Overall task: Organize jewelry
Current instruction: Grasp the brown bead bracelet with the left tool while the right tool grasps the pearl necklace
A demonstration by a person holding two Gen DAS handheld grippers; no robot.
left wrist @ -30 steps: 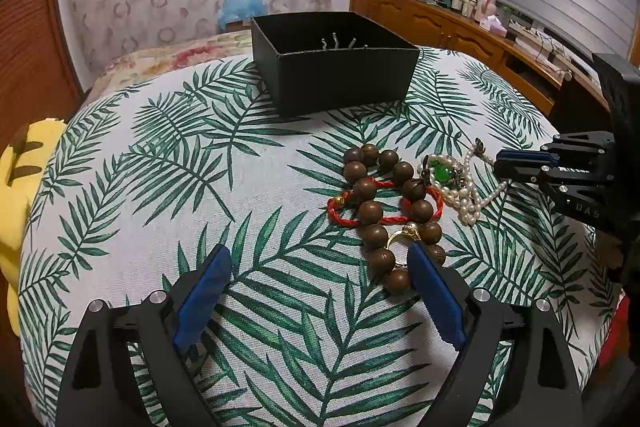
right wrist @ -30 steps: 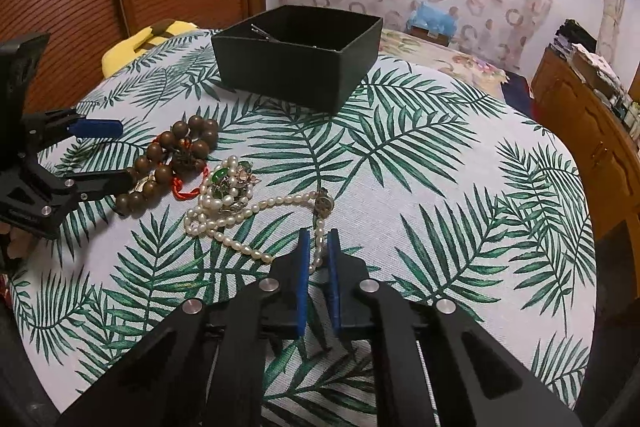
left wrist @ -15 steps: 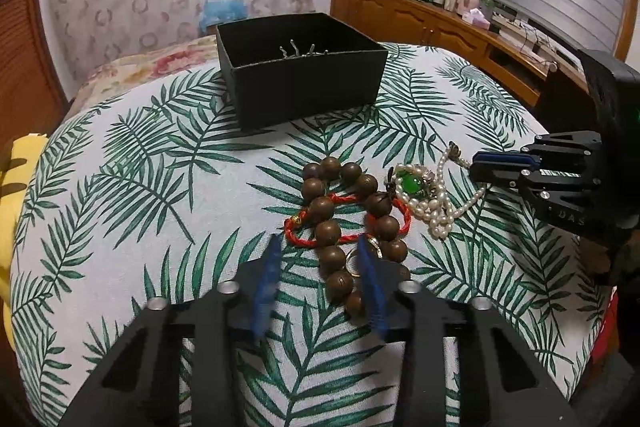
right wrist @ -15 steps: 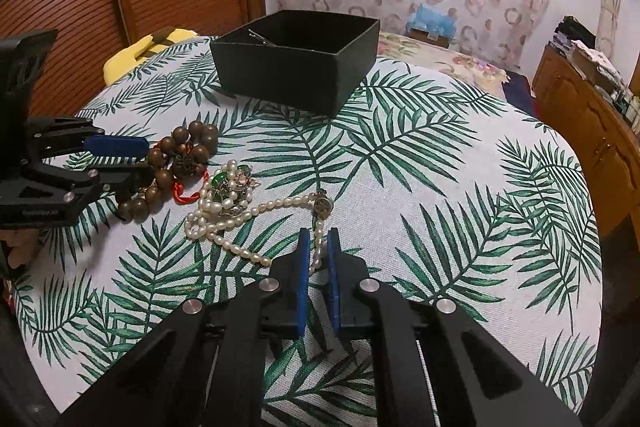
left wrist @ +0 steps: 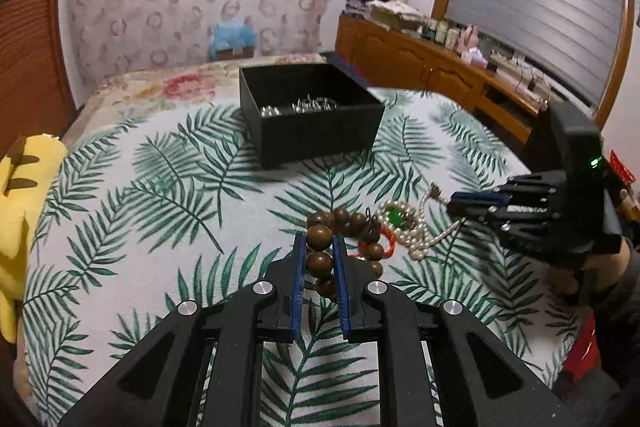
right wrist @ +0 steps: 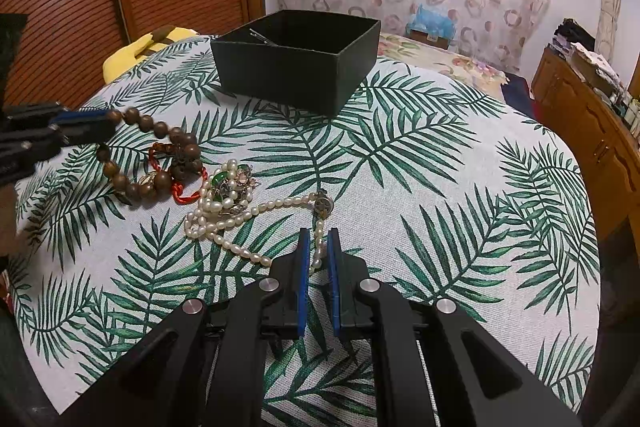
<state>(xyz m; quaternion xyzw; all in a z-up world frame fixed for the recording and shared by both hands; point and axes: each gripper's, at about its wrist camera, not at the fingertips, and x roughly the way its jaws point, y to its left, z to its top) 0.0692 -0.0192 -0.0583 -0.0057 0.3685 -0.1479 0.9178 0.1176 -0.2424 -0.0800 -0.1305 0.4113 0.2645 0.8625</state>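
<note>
My left gripper (left wrist: 319, 241) is shut on the brown wooden bead bracelet (left wrist: 320, 259) and lifts one end of it off the cloth; the right wrist view shows it (right wrist: 136, 155) partly raised from the left gripper (right wrist: 108, 121). A red cord bracelet (right wrist: 180, 193) and a gold ring lie under the beads. A pearl necklace (right wrist: 240, 211) with a green pendant (right wrist: 218, 181) lies beside them. My right gripper (right wrist: 318, 237) is nearly shut, its jaws on either side of a pearl strand without visibly pinching it. A black open box (left wrist: 308, 115) with silver pieces stands behind.
The round table has a palm-leaf cloth (right wrist: 440, 187). A yellow plush (left wrist: 20, 207) sits at its left edge. A wooden sideboard (left wrist: 440, 75) with clutter stands far right, a flowered bed (left wrist: 160, 87) behind the box.
My left gripper closed on the wooden bead bracelet and rose, pulling one end of it up. My right gripper stayed by the pearl strand.
</note>
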